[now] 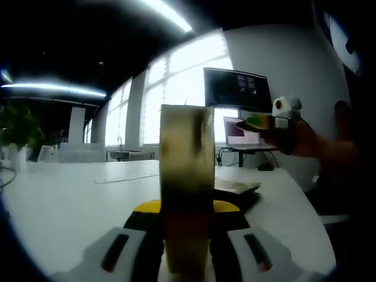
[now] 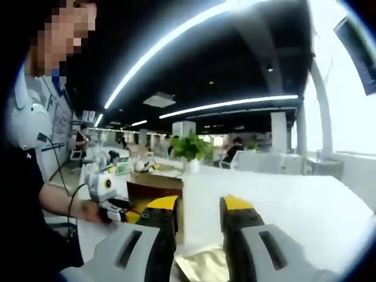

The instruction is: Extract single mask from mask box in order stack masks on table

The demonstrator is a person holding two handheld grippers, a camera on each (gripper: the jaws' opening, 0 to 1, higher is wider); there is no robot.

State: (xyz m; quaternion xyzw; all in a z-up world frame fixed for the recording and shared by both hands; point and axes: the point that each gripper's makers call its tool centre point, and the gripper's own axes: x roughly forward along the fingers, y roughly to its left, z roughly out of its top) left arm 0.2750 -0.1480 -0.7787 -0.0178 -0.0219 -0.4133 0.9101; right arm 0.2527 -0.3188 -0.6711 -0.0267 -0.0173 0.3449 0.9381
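Note:
The mask box is a tall olive-brown carton that stands on end on the white table. My left gripper is shut on it, one yellow-tipped jaw on each side. In the right gripper view the same box shows as a brown carton just behind my left jaw, with the left gripper and a hand beside it. My right gripper is open with nothing between its jaws. It hovers over a shiny flat mask packet. A hand holds the right gripper up, to the right of the box.
A dark flat pile lies on the table right behind the box. A monitor and a laptop stand at the far right edge. A potted plant sits farther along the table. A person's arm is at the left.

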